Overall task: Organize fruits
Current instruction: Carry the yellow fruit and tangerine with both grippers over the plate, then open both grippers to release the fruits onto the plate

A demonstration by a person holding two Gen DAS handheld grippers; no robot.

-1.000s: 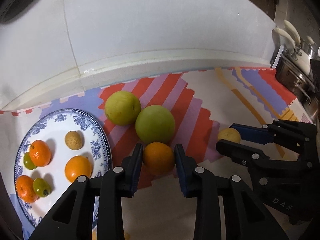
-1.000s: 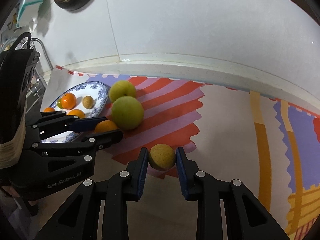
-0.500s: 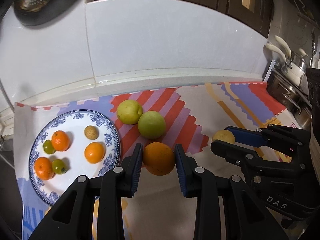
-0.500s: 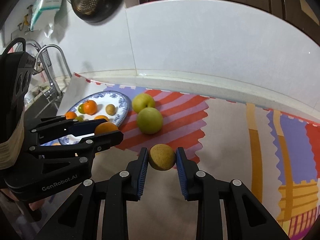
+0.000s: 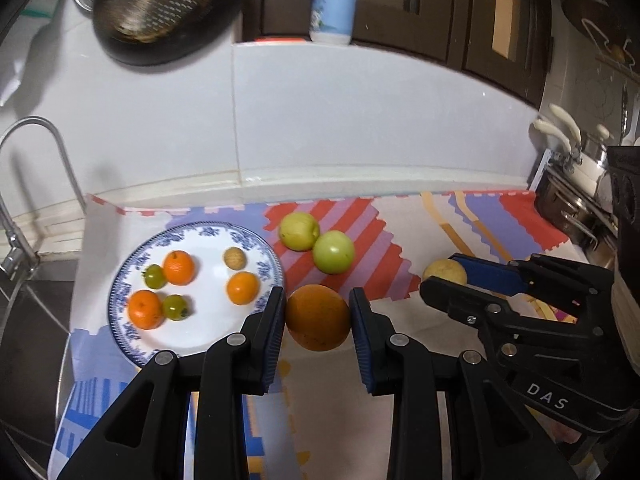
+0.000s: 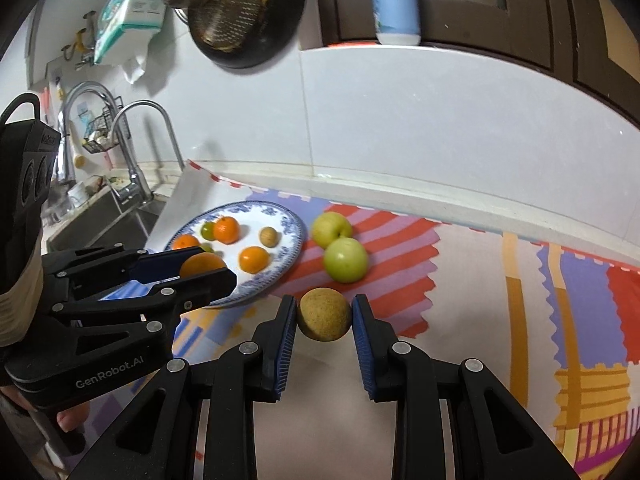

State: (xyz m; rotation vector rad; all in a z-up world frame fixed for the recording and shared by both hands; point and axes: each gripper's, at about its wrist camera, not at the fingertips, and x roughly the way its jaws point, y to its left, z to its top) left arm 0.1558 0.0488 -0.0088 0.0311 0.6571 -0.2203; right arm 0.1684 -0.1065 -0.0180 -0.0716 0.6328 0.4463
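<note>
Both grippers lifted above the mat, each clamped on one fruit.

The left gripper point(image 5: 318, 316) holds a large orange point(image 5: 318, 317) between its blue pads at lower centre of its own view, beside the lower right rim of the blue-patterned plate point(image 5: 120, 272); the right gripper point(image 6: 324, 318) pinches a brownish-yellow round fruit point(image 6: 324, 314) at lower centre of its view. Compared with a second ago, both have risen: the plate, mat and two green apples point(image 5: 316, 242) look smaller and farther off, and more of the wall now shows. The left wrist view shows pots point(image 5: 576, 184) at the right edge; only the right wrist view shows the sink and faucets point(image 6: 132, 152) at the left, with the left gripper's orange in front of the plate.
</note>
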